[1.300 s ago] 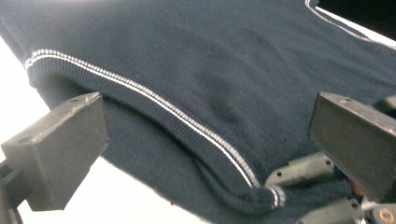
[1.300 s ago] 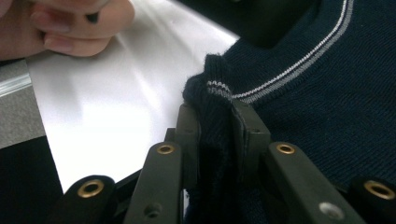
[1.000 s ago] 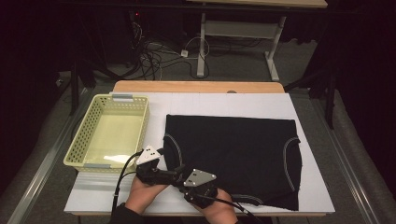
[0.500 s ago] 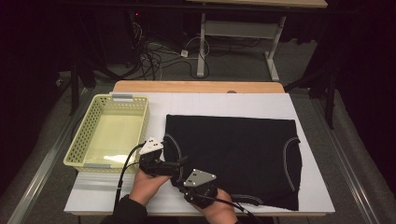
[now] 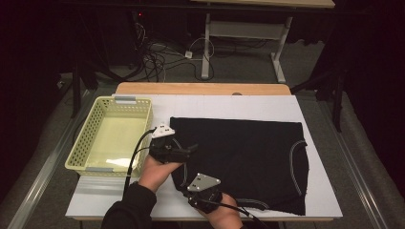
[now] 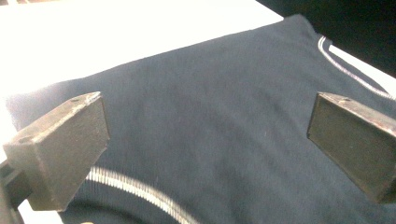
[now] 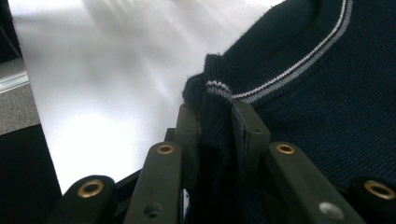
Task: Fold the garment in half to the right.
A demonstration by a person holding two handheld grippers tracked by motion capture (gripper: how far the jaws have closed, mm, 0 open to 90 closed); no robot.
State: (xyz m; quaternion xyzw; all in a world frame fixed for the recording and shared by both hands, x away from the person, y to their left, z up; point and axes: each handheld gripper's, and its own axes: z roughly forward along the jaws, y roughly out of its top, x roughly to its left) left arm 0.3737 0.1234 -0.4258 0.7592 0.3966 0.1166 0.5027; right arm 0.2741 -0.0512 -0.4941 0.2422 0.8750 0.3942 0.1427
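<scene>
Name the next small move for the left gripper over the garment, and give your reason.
Probably lower the left gripper onto the garment's striped edge and close. Its jaws stand open above the cloth, gripping nothing, while the right gripper is shut on a bunched fold at the near edge.

High view overhead facing forward, gripper views close, all sharing dark garment (image 5: 239,148).

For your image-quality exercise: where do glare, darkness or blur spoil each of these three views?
High view: dim surroundings, lit table. Left gripper view: table glares white beyond the black garment, jaws soft. Right gripper view: white glare, near linkage blurred, right gripper pinching sharp striped trim.
</scene>
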